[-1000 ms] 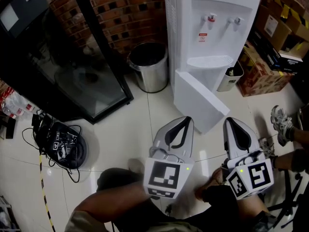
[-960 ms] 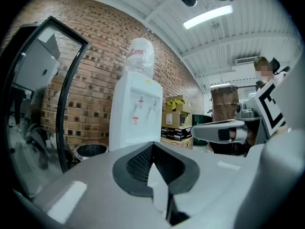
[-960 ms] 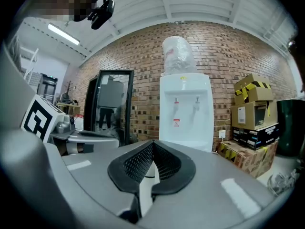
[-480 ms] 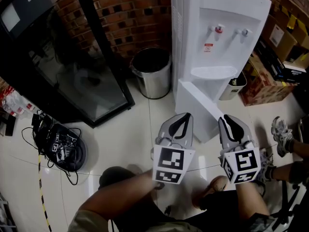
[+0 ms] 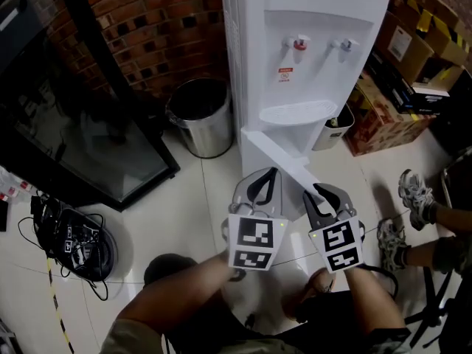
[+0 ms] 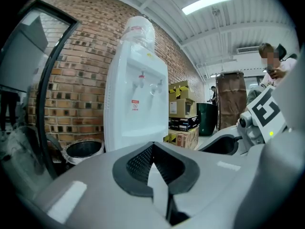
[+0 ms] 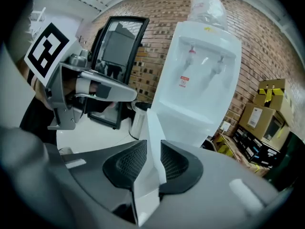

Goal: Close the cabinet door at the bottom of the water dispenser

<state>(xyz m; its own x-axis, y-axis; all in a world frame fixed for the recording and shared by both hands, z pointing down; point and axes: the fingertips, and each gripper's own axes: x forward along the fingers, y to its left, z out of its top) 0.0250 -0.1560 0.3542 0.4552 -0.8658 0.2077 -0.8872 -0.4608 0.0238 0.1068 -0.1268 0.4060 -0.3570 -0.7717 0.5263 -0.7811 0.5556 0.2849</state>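
Note:
The white water dispenser (image 5: 310,21) stands against the brick wall. Its bottom cabinet door (image 5: 273,153) hangs open, swung out toward me. My right gripper (image 5: 313,190) is at the door's free edge. In the right gripper view the thin white door (image 7: 153,128) runs between the two black pads (image 7: 126,168), which are shut on it. My left gripper (image 5: 271,172) hovers just left of the door, its tips together and holding nothing. In the left gripper view the dispenser (image 6: 138,113) rises ahead of the shut left gripper (image 6: 152,149).
A steel waste bin (image 5: 199,116) stands left of the dispenser. A black glass-fronted cabinet (image 5: 81,124) fills the left side, with a coil of cables (image 5: 74,245) on the floor. Cardboard boxes (image 5: 383,116) and a small white bin (image 5: 332,131) sit to the right. A person's shoes (image 5: 413,190) are at right.
Both grippers have moved forward to the dispenser. The right gripper, which was clear of the door, now holds its edge. The door stands nearer the cabinet.

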